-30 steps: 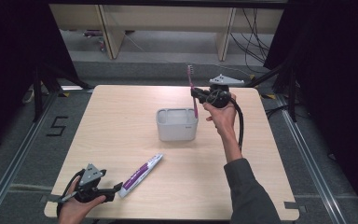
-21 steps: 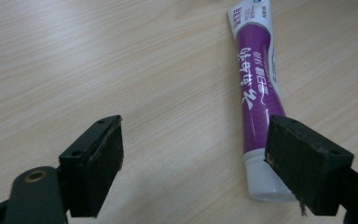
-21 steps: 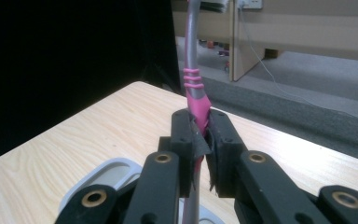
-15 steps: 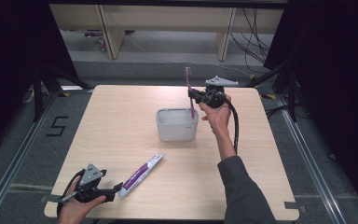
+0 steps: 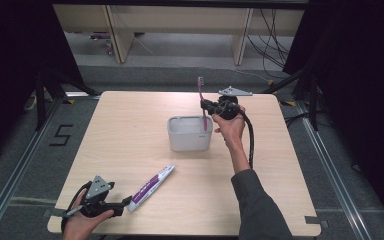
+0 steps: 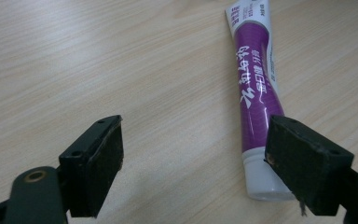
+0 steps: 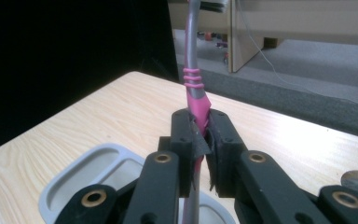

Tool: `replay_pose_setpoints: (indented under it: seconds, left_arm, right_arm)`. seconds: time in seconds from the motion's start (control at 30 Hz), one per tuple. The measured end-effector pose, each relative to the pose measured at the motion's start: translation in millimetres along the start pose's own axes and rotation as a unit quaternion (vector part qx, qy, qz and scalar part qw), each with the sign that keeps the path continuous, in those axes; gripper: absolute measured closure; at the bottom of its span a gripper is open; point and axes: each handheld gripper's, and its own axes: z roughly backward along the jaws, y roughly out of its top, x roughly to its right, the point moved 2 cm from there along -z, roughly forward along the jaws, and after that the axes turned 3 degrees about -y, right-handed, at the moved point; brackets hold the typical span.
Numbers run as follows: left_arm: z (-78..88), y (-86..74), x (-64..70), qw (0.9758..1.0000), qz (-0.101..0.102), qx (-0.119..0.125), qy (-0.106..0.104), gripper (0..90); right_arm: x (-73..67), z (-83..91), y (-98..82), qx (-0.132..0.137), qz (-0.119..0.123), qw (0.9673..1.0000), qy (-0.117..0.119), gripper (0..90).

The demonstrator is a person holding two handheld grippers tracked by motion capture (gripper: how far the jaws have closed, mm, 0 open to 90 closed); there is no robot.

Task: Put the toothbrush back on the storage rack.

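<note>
Gripping upright toothbrush (image 5: 202,107) over holder (image 5: 189,133), right claw (image 5: 208,106) raised

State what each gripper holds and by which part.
Right gripper clamps the pink toothbrush at mid-handle. Left gripper holds nothing; its jaws stand open by the toothpaste tube.

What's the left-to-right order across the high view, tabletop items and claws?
left claw → toothpaste tube → grey holder → right claw, shut on the pink toothbrush standing upright in the holder's right end. The toothbrush is left out of the order because it overlaps both the holder and the claw.
</note>
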Motion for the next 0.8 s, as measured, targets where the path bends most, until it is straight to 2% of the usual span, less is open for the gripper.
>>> replay_pose_setpoints:
  seconds: [0.1, 0.13, 0.27, 0.3, 0.4, 0.43, 0.5, 0.57, 0.63, 0.7, 0.8]
  left_arm:
    - [0.0, 0.0, 0.0, 1.0000, -0.001, -0.001, 0.000, 18.7]
    - [-0.1, 0.0, 0.0, 1.0000, -0.001, -0.001, 0.000, 18.7]
    - [-0.1, 0.0, 0.5, 1.0000, -0.001, 0.000, 0.001, 18.8]
    - [0.2, -0.2, 0.3, 1.0000, -0.004, -0.003, -0.001, 18.7]
    - [0.0, -0.4, 0.3, 1.0000, -0.006, -0.004, -0.001, 18.7]
    - [-0.6, -0.6, 0.1, 1.0000, -0.007, -0.001, -0.005, 18.7]
    - [-0.4, -0.4, 0.1, 1.0000, -0.007, -0.003, -0.005, 18.7]
    - [0.0, -0.3, 0.3, 1.0000, -0.007, -0.004, -0.002, 18.7]
    - [-0.4, -0.4, 0.1, 1.0000, -0.007, -0.003, -0.005, 18.8]
    - [-0.1, -0.2, 0.1, 0.9999, -0.008, -0.005, -0.004, 18.7]
    - [-0.2, -0.2, 0.2, 0.9999, -0.007, -0.005, -0.005, 18.8]
  right_arm:
    - [2.0, -1.9, -3.9, 0.004, 0.004, 1.0000, -0.004, 82.3]
    - [1.1, -2.6, -6.3, 0.000, -0.008, 0.9999, -0.007, 82.3]
    - [4.4, -5.2, -12.5, -0.008, -0.010, 0.9999, -0.002, 82.2]
    - [4.6, -5.5, -14.4, -0.008, -0.012, 0.9999, -0.008, 82.3]
    - [5.8, -6.3, -15.1, -0.005, -0.001, 1.0000, -0.003, 82.2]
    - [4.5, -5.2, -16.2, -0.013, -0.010, 0.9999, -0.006, 82.2]
    - [5.2, -6.0, -16.9, -0.006, -0.006, 0.9999, -0.008, 82.2]
    - [4.8, -5.0, -19.2, -0.019, -0.012, 0.9997, -0.005, 82.2]
    - [5.7, -4.5, -20.3, -0.015, -0.006, 0.9998, -0.014, 82.2]
    - [6.9, -4.5, -21.4, -0.015, 0.001, 0.9998, -0.012, 82.2]
    - [6.3, -4.5, -23.2, -0.019, -0.002, 0.9997, -0.013, 82.2]
